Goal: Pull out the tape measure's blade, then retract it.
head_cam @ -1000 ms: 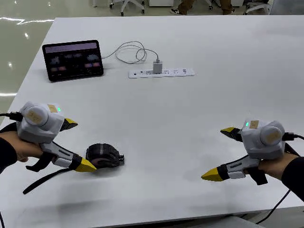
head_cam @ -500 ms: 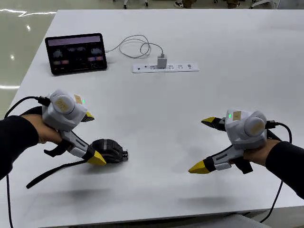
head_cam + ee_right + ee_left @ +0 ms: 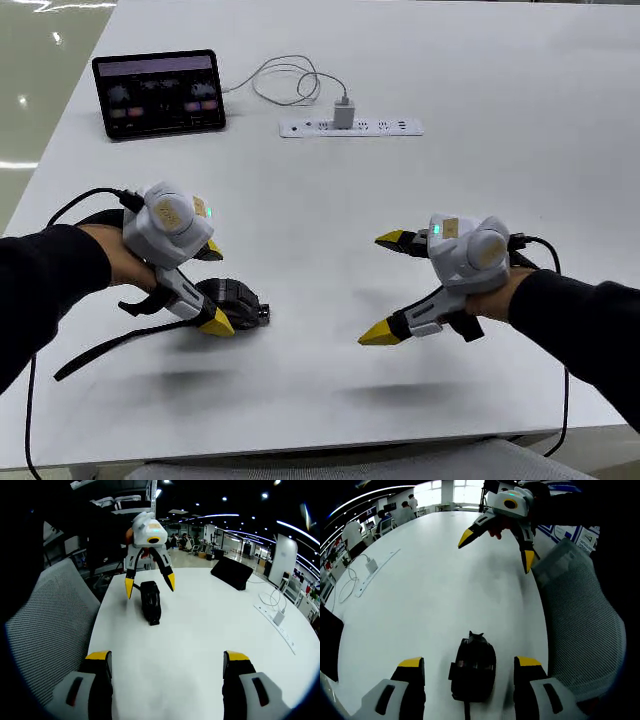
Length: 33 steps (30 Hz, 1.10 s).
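The tape measure (image 3: 232, 302) is black on a plain white surface (image 3: 480, 130). The left tool (image 3: 217, 288) and right tool (image 3: 384, 287) are pale grey with black jaws tipped yellow. The person's sleeves (image 3: 50, 280) are black, the power strip (image 3: 350, 127) and cable (image 3: 290, 85) white

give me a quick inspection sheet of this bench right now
surface: white table, nothing spilled.
job's things: black tape measure lying on the table, blade in.
clutter: tablet, power strip with charger, far side.
grippers: left gripper open, fingers either side of the tape measure, not touching; right gripper open, holding nothing.
cables: white cable loops from charger toward tablet; black cable trails from left gripper.
surroundings: mesh chair at table edge; people beyond.
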Available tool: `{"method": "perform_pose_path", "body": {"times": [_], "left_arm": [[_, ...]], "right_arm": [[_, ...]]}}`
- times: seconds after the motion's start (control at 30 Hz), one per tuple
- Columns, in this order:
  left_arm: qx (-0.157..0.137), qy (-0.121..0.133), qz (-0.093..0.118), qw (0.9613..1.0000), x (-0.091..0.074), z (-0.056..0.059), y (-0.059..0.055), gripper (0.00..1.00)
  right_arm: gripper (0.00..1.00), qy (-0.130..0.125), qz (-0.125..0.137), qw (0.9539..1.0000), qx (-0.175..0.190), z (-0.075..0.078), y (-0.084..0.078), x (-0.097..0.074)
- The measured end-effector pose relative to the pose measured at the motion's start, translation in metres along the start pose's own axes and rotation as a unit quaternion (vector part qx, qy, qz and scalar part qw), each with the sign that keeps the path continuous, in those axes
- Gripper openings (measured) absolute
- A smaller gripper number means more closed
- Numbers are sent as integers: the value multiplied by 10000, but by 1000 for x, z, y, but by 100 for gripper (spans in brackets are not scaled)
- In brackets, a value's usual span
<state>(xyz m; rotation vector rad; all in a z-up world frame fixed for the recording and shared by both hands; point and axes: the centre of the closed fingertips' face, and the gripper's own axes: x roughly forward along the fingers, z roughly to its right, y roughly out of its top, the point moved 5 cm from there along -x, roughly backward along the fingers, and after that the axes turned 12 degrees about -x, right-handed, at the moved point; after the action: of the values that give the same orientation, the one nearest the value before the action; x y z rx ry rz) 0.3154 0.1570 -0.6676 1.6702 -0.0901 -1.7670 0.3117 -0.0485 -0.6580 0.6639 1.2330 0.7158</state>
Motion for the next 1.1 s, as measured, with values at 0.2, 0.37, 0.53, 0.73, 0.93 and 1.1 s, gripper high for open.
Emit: {"method": "perform_pose_path", "body": {"times": [0.2, 0.37, 0.53, 0.73, 0.93, 1.1], "left_arm": [[74, 39, -46, 10000, 6, 0, 0, 49], [181, 29, -171, 9997, 9, 1, -4, 40], [231, 77, -208, 9995, 9, -1, -6, 37], [357, 112, -225, 9990, 10, 1, -7, 35], [342, 51, -239, 9991, 11, 1, -7, 35], [333, -21, -163, 9993, 10, -2, -8, 35]], "right_arm": [[85, 154, 105, 9998, -38, -5, 12, 30], [76, 437, 107, 9990, -81, -10, 22, 50], [64, 536, 36, 9984, -197, -9, 27, 66], [52, 650, 106, 9976, -225, -9, 36, 88], [42, 871, -56, 9955, -370, -13, 38, 110], [34, 1025, -255, 9927, -575, -16, 35, 123]]}}
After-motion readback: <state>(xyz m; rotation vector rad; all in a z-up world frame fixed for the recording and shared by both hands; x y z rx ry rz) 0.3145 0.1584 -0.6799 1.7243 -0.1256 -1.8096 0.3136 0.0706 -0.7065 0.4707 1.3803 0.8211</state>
